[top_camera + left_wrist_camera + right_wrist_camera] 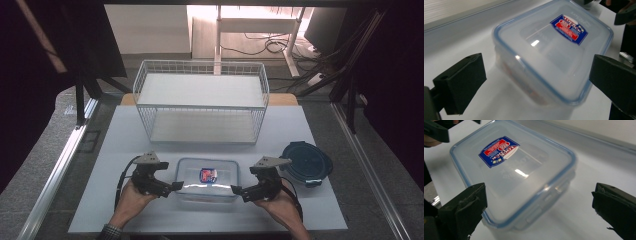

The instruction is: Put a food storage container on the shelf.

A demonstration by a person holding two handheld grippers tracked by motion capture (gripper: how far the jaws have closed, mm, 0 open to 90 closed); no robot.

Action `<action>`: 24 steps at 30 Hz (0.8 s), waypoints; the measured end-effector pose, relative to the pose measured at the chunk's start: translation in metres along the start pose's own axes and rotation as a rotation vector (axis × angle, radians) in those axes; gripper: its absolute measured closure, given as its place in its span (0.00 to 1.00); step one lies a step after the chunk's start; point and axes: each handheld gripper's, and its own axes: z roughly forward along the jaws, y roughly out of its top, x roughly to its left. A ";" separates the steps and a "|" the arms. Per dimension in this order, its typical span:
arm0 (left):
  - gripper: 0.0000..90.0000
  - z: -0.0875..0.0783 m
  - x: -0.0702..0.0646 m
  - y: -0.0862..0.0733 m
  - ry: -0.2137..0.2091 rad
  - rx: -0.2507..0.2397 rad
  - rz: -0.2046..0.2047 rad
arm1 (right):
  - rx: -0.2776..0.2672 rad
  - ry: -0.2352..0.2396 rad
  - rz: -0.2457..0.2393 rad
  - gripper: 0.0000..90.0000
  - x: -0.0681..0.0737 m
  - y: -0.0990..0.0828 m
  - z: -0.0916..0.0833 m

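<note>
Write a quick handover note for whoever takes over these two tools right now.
Left tool: jaws open, at the left end of the clear lidded container, not gripping.
Right tool: jaws open, at the container's right end, not gripping.
The container sits on the white table, in front of the wire basket. A dark round container sits to the right.
Done: both tools positioned.
Left: probably close on both ends and lift.

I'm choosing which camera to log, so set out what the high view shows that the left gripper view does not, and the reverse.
High view alone: the wire rack, the round dark-blue lidded container, and the person's hands with the left claw and right claw flanking the clear box.
Left gripper view alone: the blue rim seal of the lid, close up.
Both: the clear box with its blue and red label, and the white table.
</note>
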 end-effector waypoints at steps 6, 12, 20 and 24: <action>0.00 0.022 0.015 0.001 -0.051 0.060 -0.057 | 0.082 0.047 0.056 0.00 -0.003 0.006 0.023; 0.00 0.033 0.024 -0.010 -0.220 0.078 -0.155 | 0.135 0.187 0.185 0.00 -0.011 0.000 0.035; 0.26 0.012 0.019 -0.018 -0.233 0.067 -0.221 | 0.122 0.210 0.279 0.24 -0.015 -0.004 0.020; 0.45 -0.002 0.017 -0.024 -0.252 0.025 -0.268 | 0.062 0.244 0.334 0.48 -0.020 -0.010 0.005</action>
